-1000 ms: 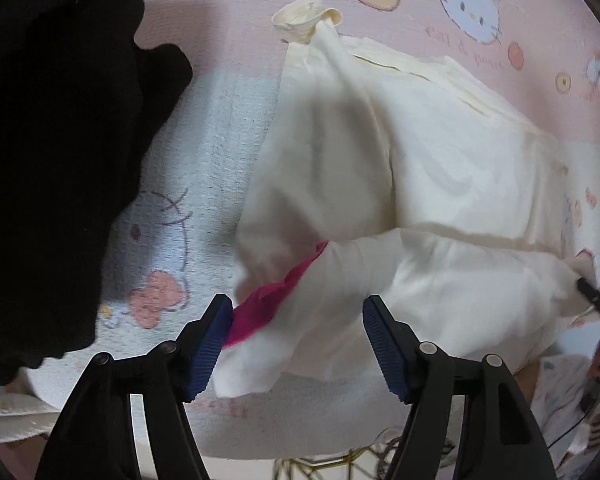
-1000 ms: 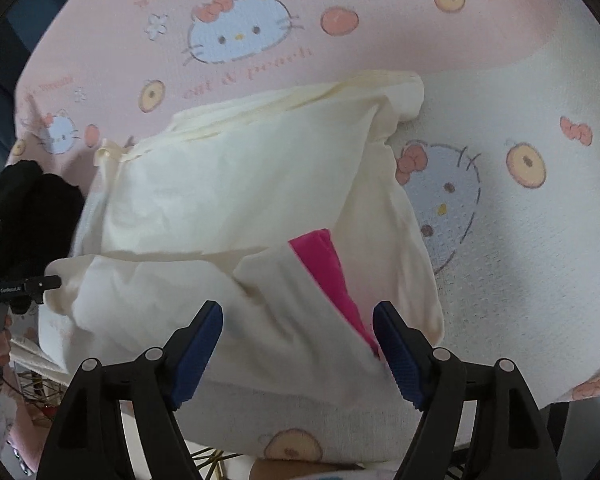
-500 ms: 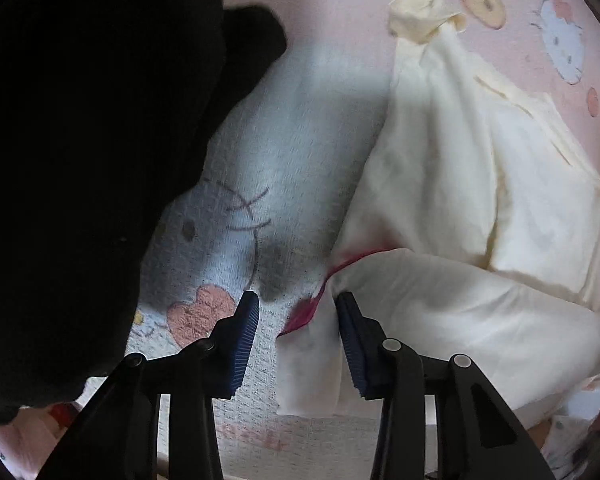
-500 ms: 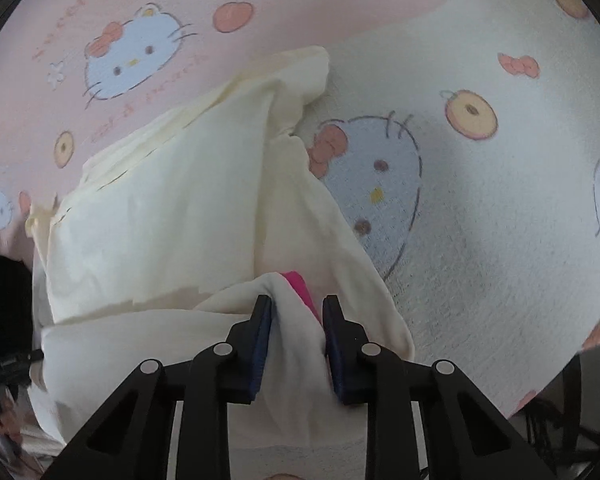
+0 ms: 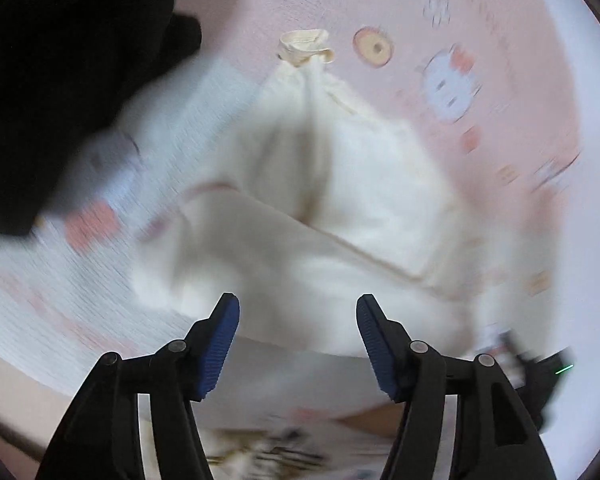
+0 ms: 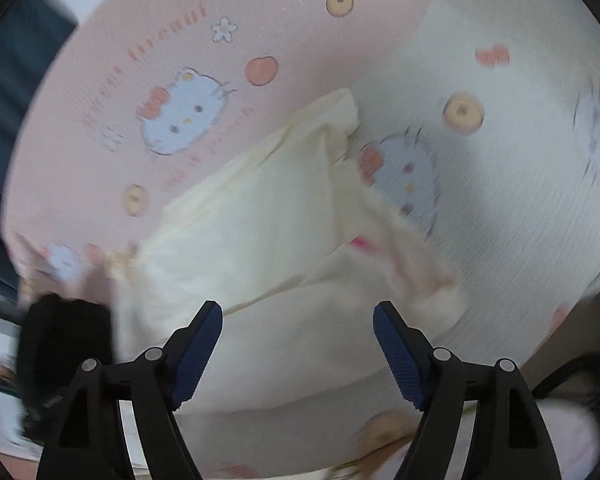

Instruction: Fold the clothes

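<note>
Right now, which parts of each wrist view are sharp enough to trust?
Left wrist view: only the left gripper is sharp; the cream folded garment and pink cartoon-print bedsheet smear with motion blur. Right wrist view: right gripper crisp, sheet sharper at top, blurred rightward.

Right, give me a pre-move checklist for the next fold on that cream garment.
1. left gripper free of cloth: ok, jaws have just been opening, nothing between them.
2. right gripper free of cloth: ok, jaws have just been opening, nothing pinched.
3. cream garment lying on the cartoon-print sheet: ok.
4. Near flap folded over the garment: ok.
5. pink lining tucked out of sight: not ok, a sliver shows at the right fold.
6. Edges lined up: cannot tell, both views are blurred.
</note>
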